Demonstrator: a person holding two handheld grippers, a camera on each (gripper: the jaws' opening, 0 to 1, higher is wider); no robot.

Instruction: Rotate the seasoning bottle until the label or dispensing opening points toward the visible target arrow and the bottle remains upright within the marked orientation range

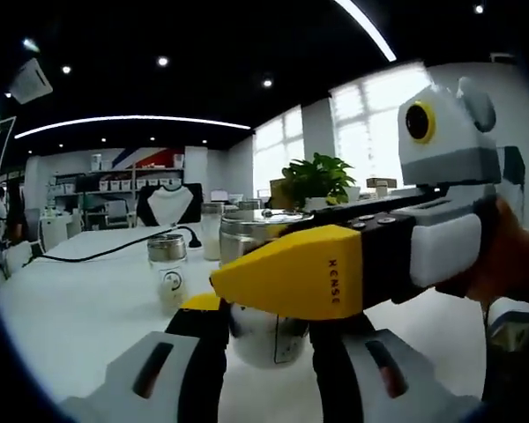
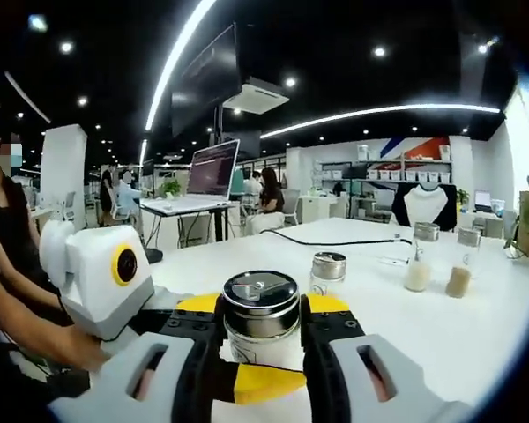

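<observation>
Seasoning bottle [image 2: 262, 324], lower centre: rigid glass, metal lid, slippery, likely breakable. Right claw [image 2: 261, 339] clenched around body below lid; left claw [image 1: 269, 339] likewise clamping it.

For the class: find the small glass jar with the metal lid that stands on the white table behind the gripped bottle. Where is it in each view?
Left gripper view: small jar left of centre, left of the right gripper.
Right gripper view: small jar just right of centre, behind the gripped bottle.
Shared landmark: the black cable across the table.
</observation>
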